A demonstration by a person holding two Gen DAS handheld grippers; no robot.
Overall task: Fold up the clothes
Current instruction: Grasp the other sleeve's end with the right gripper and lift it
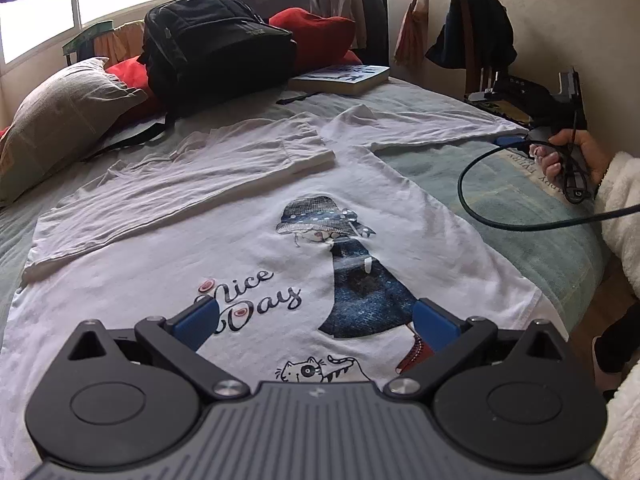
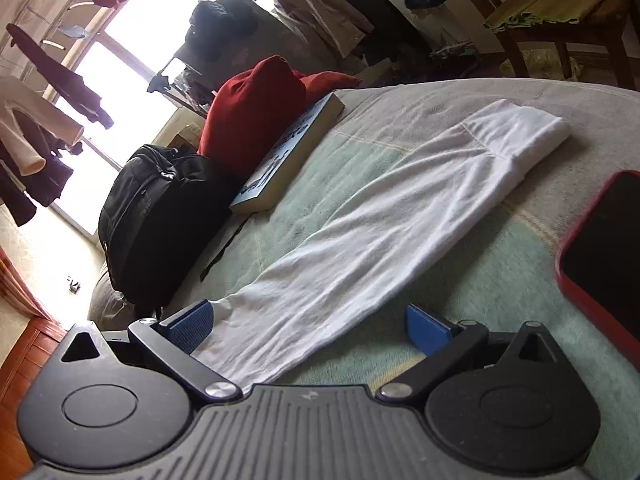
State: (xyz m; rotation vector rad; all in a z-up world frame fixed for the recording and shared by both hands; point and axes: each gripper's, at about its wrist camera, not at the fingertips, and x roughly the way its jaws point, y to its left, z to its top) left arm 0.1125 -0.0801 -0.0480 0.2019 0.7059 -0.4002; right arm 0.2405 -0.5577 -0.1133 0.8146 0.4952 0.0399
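A white long-sleeved shirt (image 1: 248, 248) with a "Nice Day" print lies flat on the bed. Its left side and sleeve are folded over the body. My left gripper (image 1: 316, 322) hovers open above the shirt's lower front, its blue pads (image 1: 196, 324) wide apart. The other sleeve (image 2: 360, 240) stretches straight out across the blanket. My right gripper (image 2: 310, 328) is open at the near end of that sleeve, with the cloth passing between its fingers. From the left wrist view the right gripper (image 1: 516, 140) shows at the far right, held by a hand, but its jaws are hidden.
A black backpack (image 1: 212, 52), red cushions (image 1: 316, 36), a book (image 1: 340, 78) and a pillow (image 1: 60, 120) sit at the far side of the bed. A phone in a red case (image 2: 604, 256) lies right of the sleeve. A cable (image 1: 500, 216) loops over the blanket (image 2: 460, 280).
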